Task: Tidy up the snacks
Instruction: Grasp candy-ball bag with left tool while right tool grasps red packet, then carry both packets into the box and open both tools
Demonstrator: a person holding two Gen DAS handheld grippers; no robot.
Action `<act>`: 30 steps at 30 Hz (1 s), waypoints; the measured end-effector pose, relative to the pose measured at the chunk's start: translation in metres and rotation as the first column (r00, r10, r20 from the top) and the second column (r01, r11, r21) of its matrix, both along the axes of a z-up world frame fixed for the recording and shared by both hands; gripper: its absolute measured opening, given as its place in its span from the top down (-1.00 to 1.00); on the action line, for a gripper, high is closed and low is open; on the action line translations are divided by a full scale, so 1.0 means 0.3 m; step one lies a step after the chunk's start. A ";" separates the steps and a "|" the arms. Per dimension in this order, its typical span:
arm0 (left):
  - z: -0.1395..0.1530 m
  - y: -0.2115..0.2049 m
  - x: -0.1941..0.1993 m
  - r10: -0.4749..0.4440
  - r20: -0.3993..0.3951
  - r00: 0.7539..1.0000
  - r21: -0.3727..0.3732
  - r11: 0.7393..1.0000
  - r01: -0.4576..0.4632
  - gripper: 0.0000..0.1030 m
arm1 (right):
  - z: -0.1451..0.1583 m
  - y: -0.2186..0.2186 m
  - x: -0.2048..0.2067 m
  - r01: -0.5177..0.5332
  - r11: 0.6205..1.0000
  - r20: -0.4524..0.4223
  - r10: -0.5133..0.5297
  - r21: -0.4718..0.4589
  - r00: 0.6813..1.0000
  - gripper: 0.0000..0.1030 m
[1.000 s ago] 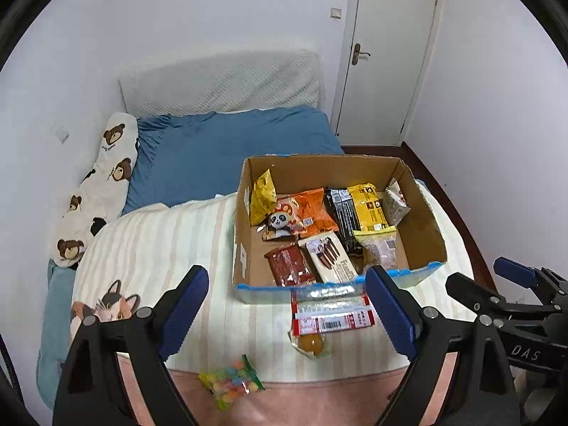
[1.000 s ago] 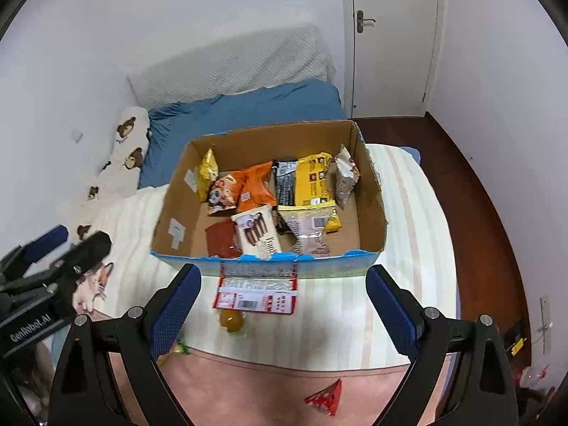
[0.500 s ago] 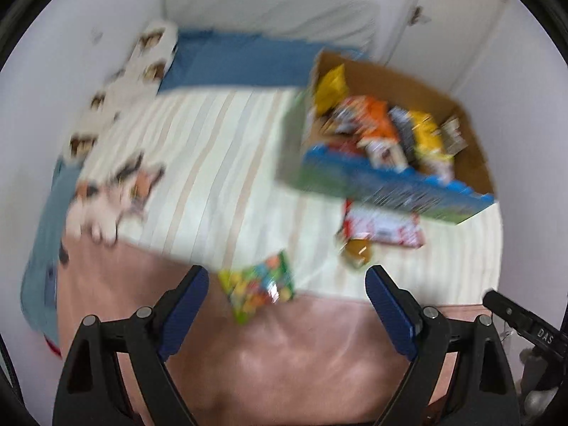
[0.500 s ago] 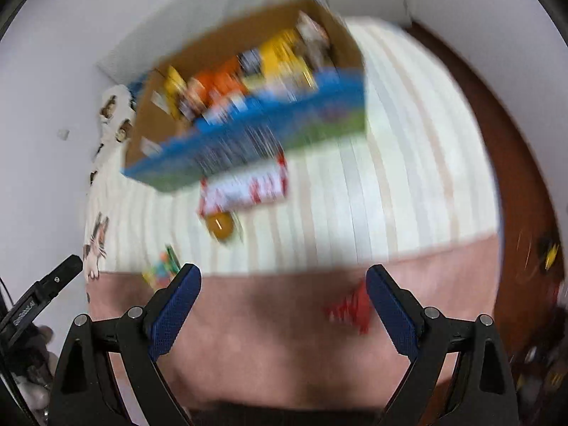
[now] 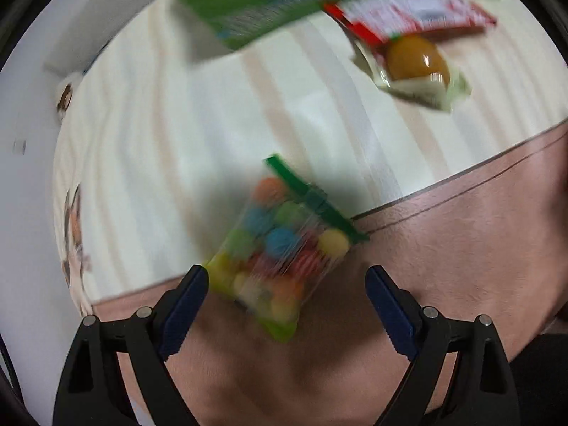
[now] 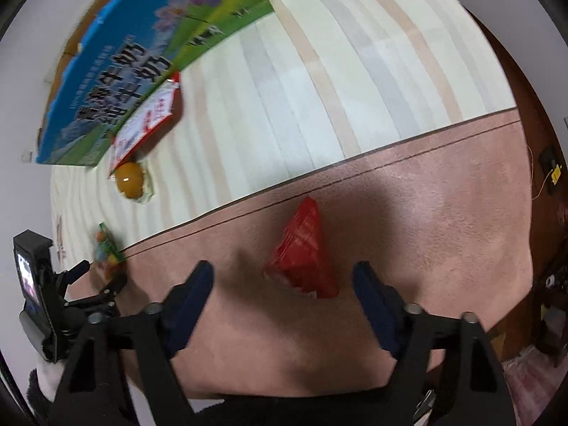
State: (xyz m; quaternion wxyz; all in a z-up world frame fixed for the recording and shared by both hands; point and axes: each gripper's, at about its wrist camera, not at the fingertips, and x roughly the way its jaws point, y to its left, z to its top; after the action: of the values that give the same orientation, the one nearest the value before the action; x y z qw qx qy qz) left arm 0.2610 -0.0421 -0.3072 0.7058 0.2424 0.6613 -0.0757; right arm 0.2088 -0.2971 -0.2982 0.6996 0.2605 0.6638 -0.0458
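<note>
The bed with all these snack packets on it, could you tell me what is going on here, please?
A person is tidying snacks with a handheld gripper in each hand. The left gripper is open over a bag of coloured candies, and the right gripper is open around a red packet; neither is gripped yet. An egg-shaped snack and a red-and-white packet lie beside the printed box.

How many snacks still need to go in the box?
Four lie outside the box. The left tool is open over the candy bag; the right tool is open over the red packet. The egg snack and red-white packet wait. Nothing is held.
</note>
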 end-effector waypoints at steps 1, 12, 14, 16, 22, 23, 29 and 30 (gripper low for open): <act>-0.010 -0.004 0.011 0.005 0.002 1.000 -0.001 1.000 -0.005 -0.76 | -0.023 -0.001 0.009 0.003 1.000 -0.008 -0.002 0.008 1.000 -0.36; -0.010 0.174 0.145 0.335 -0.146 0.931 -0.293 0.884 -0.365 -0.20 | -0.103 0.031 0.059 -0.019 0.999 -0.027 0.020 0.040 0.999 0.19; -0.024 0.178 0.149 0.315 -0.141 0.939 -0.276 0.898 -0.343 -0.22 | -0.112 0.043 0.075 -0.024 0.999 -0.042 0.026 0.048 0.999 0.18; -0.025 0.175 0.144 0.320 -0.130 0.939 -0.269 0.900 -0.344 -0.21 | -0.114 0.062 0.087 -0.046 0.998 -0.051 0.048 0.033 0.998 0.18; -0.019 0.169 0.004 0.399 -0.142 0.906 -0.285 0.860 -0.424 0.03 | -0.102 0.150 0.050 -0.156 0.987 -0.064 0.158 0.024 0.985 0.23; -0.030 0.165 -0.047 0.414 -0.166 0.895 -0.292 0.846 -0.445 0.03 | -0.102 0.166 0.040 -0.179 0.984 -0.068 0.180 0.023 0.981 0.25; -0.069 0.128 -0.203 0.437 -0.213 0.874 -0.298 0.823 -0.484 0.03 | -0.125 0.256 -0.005 -0.271 0.962 -0.084 0.272 0.024 0.959 0.26; -0.074 0.121 -0.212 0.440 -0.207 0.874 -0.294 0.823 -0.485 0.03 | -0.127 0.262 -0.004 -0.268 0.963 -0.084 0.269 0.025 0.959 0.24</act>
State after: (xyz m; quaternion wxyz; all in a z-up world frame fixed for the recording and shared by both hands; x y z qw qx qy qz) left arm 0.1975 -0.0057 -0.3293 0.6892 -0.0555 0.7219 -0.0297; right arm 0.2075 -0.2185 -0.3363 0.6681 0.1706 0.7230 0.0429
